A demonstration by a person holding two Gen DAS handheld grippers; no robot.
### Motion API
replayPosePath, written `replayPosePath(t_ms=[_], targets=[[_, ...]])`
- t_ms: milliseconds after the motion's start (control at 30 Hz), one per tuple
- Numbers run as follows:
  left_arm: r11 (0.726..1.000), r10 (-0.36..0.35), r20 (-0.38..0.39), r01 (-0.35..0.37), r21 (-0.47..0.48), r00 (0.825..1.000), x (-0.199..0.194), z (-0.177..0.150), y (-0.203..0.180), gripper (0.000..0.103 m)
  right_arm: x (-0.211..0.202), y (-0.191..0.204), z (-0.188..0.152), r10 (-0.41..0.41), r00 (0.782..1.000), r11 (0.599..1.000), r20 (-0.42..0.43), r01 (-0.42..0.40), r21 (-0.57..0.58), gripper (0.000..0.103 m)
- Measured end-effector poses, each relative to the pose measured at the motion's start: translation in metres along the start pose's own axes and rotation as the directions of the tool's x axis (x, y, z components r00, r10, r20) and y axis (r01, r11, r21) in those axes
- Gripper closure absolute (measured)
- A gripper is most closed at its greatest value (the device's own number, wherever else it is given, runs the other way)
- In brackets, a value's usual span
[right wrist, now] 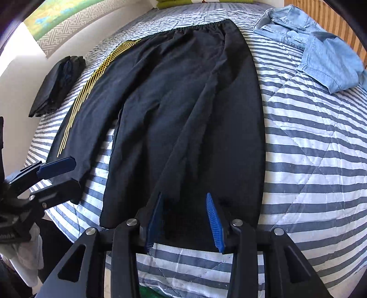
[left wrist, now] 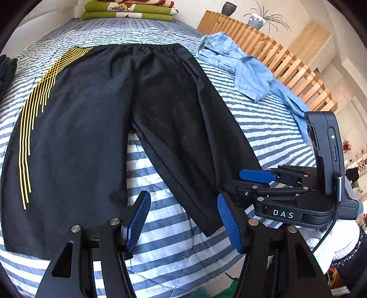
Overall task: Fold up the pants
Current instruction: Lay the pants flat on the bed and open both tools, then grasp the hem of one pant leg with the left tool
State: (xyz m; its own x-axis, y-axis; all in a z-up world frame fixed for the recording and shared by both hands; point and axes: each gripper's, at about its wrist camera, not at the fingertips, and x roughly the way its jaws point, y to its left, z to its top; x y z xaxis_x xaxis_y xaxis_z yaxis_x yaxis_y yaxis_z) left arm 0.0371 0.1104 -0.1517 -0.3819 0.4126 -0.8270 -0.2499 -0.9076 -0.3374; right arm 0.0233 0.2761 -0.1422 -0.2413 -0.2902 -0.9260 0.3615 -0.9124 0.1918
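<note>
1. The left gripper (left wrist: pixel 184 217) hangs over the near edge of the bed (left wrist: pixel 165 259), its jaws spread wide with only the blue-and-white striped quilt between the ribbed blue pads (left wrist: pixel 137 220). It holds nothing.
2. The right gripper (right wrist: pixel 185 217) sits at the hem of the right trouser leg, jaws spread, with the black cloth lying between the blue pads. Whether the pads touch the cloth I cannot tell.
3. In the left wrist view the right gripper (left wrist: pixel 254 181) shows from the side, low over the quilt just beside the right leg's outer edge, with a dark camera unit (left wrist: pixel 325 149) standing on its body.
4. The black pants (left wrist: pixel 110 119) lie flat and unfolded on the bed, waistband at the far end, both legs running toward the near edge and splayed apart, so a wedge of quilt shows between them.
5. Yellow stripes (left wrist: pixel 34 128) run down the outer side of the left leg.
6. A light blue denim shirt (left wrist: pixel 247 75) lies crumpled on the quilt to the right of the pants, apart from them.
7. A folded dark garment (right wrist: pixel 57 84) rests near the bed's left edge.
8. At the far end, a stack of green patterned bedding (left wrist: pixel 128 10) sits beyond the waistband; a slatted wooden rail (left wrist: pixel 286 68) runs along the right side.
</note>
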Motion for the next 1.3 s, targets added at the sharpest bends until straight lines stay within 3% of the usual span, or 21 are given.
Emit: replayPosePath(t_ms=[133,200,233,300,367,500,600,667,700,800,833,967,1067,1167,1300], targets=[[1.0,0.012,-0.058,-0.014,-0.019,0.998,0.018,-0.003,0.004,0.068,0.005,0.0,-0.001,-0.04,0.999,0.999,0.0,0.04,-0.015,0.066],[0.999,0.032,-0.081,-0.033,-0.011,0.996,0.024,-0.006,0.005,0.074,0.002,-0.005,-0.004,-0.045,0.999,0.999,0.009,0.045,0.003,0.08],[0.999,0.046,-0.093,-0.046,-0.004,0.995,0.028,-0.008,0.005,0.078,0.0,-0.011,-0.006,-0.038,0.999,0.999,0.006,0.038,0.02,0.097],[0.998,0.062,-0.084,-0.06,0.022,0.995,0.029,-0.01,0.004,0.079,-0.008,-0.029,-0.012,0.016,1.0,0.996,0.018,-0.017,0.084,0.101],[0.997,0.073,-0.086,-0.07,0.04,0.994,0.029,-0.011,0.001,0.079,-0.022,-0.049,-0.02,0.013,0.999,0.991,0.047,-0.019,0.133,0.101],[0.995,0.081,-0.088,-0.076,0.06,0.993,0.024,-0.012,-0.002,0.079,-0.053,-0.1,-0.04,0.017,0.993,0.969,0.118,-0.045,0.243,0.101],[0.995,0.078,-0.061,-0.074,0.063,0.995,0.014,-0.009,-0.006,0.079,-0.063,-0.134,-0.049,-0.046,0.993,0.947,0.11,0.008,0.32,0.098],[0.995,0.054,-0.042,-0.05,0.087,0.998,0.009,-0.005,-0.018,0.077,-0.065,-0.15,-0.053,-0.038,0.994,0.936,0.106,-0.002,0.351,0.093],[0.994,0.042,-0.033,-0.039,0.105,0.999,0.002,-0.004,-0.02,0.072,-0.066,-0.156,-0.055,-0.018,0.993,0.931,0.114,-0.025,0.363,0.093],[0.986,0.011,-0.01,-0.009,0.166,1.0,0.007,0.006,-0.055,0.042,-0.067,-0.166,-0.055,0.021,0.991,0.928,0.135,-0.07,0.367,0.092],[0.981,-0.005,-0.014,0.007,0.191,1.0,0.011,0.008,-0.069,0.04,-0.065,-0.163,-0.052,0.019,0.99,0.93,0.141,-0.07,0.362,0.091],[0.956,-0.017,-0.027,0.024,0.294,0.999,0.035,0.018,-0.129,0.04,-0.056,-0.152,-0.042,0.035,0.988,0.937,0.151,-0.085,0.338,0.091],[0.932,-0.007,-0.036,0.02,0.362,0.999,0.055,0.017,-0.159,0.04,-0.048,-0.151,-0.042,0.091,0.987,0.936,0.131,-0.13,0.327,0.089],[0.901,0.028,-0.045,-0.005,0.433,0.999,0.068,0.012,-0.178,0.04,-0.046,-0.149,-0.046,0.13,0.985,0.935,0.113,-0.159,0.317,0.081],[0.871,0.059,-0.039,-0.032,0.49,0.997,0.08,0.005,-0.193,0.04,-0.039,-0.148,-0.05,0.198,0.978,0.931,0.072,-0.211,0.299,0.078]])
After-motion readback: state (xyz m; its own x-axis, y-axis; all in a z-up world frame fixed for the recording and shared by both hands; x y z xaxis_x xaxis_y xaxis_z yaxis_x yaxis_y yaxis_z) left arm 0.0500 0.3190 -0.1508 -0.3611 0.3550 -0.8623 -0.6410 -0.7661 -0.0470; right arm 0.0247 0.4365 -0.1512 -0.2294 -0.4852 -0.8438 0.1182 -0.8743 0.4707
